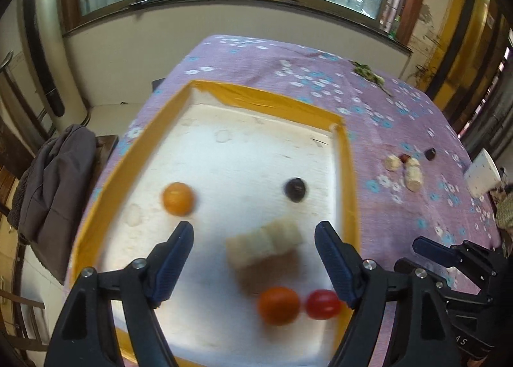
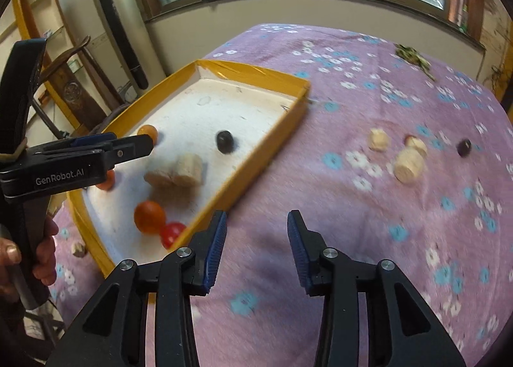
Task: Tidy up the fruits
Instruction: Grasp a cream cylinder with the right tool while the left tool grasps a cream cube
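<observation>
Two grippers, both spread with nothing between them: left gripper point(image 1: 255, 234) hangs over the yellow-rimmed tray point(image 1: 348, 174) holding banana chunks point(image 1: 266, 246), tomatoes point(image 1: 279, 305) and a grape point(image 1: 295, 189); right gripper point(image 2: 256, 235) hangs beside the tray, more banana pieces point(image 2: 408, 166) loose on the purple-clothed surface point(image 2: 352, 238).

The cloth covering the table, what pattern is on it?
Purple tablecloth with white and blue flowers; clearest in the right wrist view.
</observation>
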